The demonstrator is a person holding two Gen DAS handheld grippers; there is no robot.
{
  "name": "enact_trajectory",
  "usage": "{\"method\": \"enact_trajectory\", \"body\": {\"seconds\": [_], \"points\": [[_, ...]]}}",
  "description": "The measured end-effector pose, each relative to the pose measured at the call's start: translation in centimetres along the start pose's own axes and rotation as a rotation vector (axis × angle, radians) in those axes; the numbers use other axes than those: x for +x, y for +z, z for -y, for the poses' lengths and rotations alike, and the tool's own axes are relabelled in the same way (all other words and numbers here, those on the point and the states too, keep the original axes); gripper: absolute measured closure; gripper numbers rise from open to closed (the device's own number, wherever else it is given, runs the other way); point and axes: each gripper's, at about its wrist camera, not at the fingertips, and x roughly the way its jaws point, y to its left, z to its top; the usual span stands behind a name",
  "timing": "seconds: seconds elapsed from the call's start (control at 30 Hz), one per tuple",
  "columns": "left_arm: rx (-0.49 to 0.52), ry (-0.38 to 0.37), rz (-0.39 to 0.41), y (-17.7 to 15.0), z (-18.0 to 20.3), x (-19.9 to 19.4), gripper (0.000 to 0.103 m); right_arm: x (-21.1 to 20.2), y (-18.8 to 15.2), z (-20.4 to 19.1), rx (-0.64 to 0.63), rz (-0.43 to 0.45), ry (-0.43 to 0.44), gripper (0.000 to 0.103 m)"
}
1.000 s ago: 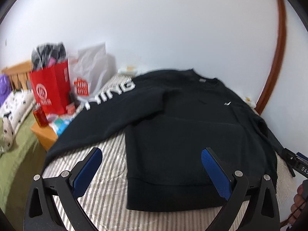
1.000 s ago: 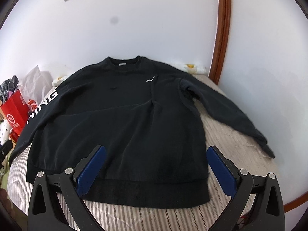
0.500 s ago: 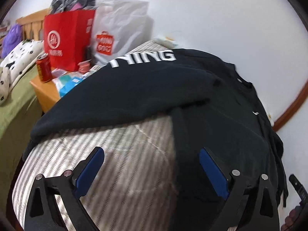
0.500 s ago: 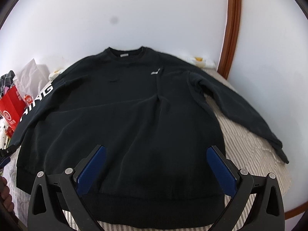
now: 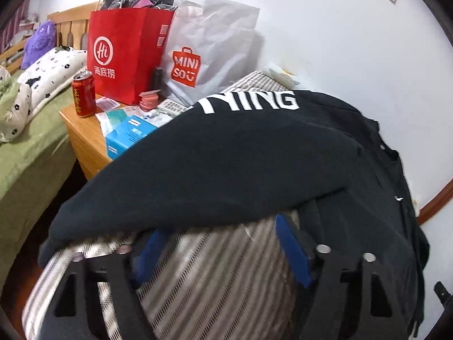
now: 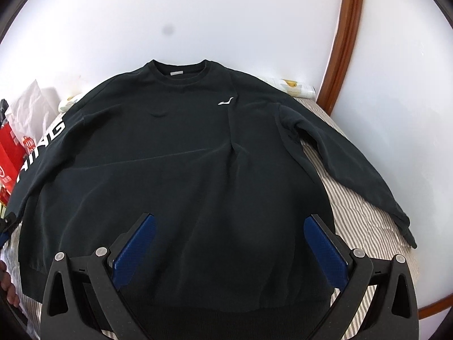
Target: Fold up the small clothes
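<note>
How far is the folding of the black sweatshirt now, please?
Done: the sweatshirt lies flat on the striped bed cover, both sleeves spread, no fold made. In hand: the left tool is closing at the lettered sleeve's lower edge; the right tool hangs open above the hem. Left: every fold.

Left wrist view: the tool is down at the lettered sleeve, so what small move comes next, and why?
Probably ease the left tool forward under the sleeve edge and let it finish closing there. Its jaws are closing but only striped bedding lies between them, with the sleeve just past the tips. The right tool hangs open over the sweatshirt.
</note>
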Motion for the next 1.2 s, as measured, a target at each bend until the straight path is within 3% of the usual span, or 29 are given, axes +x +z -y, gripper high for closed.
{"method": "enact_trajectory", "body": {"seconds": [0.13, 0.2, 0.3, 0.5, 0.8, 1.2], "points": [[0.036, 0.038, 0.0, 0.5, 0.0, 0.3, 0.055, 0.3, 0.0, -1.1, -0.011, -0.017, -0.014, 0.0], [0.039, 0.04, -0.008, 0.8, -0.1, 0.5, 0.074, 0.5, -0.2, -1.6, -0.016, -0.026, -0.019, 0.0], [0.057, 0.017, -0.03, 1.1, -0.1, 0.8, 0.093, 0.6, -0.4, -2.3, -0.025, -0.036, -0.034, 0.0], [0.12, 0.011, 0.001, 1.3, 1.2, -0.4, 0.097, -0.1, -1.4, -2.3, -0.028, -0.026, -0.071, 0.0], [0.146, -0.048, 0.073, 2.8, 4.0, -3.8, 0.098, -1.7, -2.6, 0.9, 0.015, -0.006, -0.094, 0.0], [0.271, -0.106, 0.134, 3.4, 12.6, -6.9, 0.098, -2.6, -1.1, 5.1, 0.03, 0.063, -0.067, 0.0]]}}
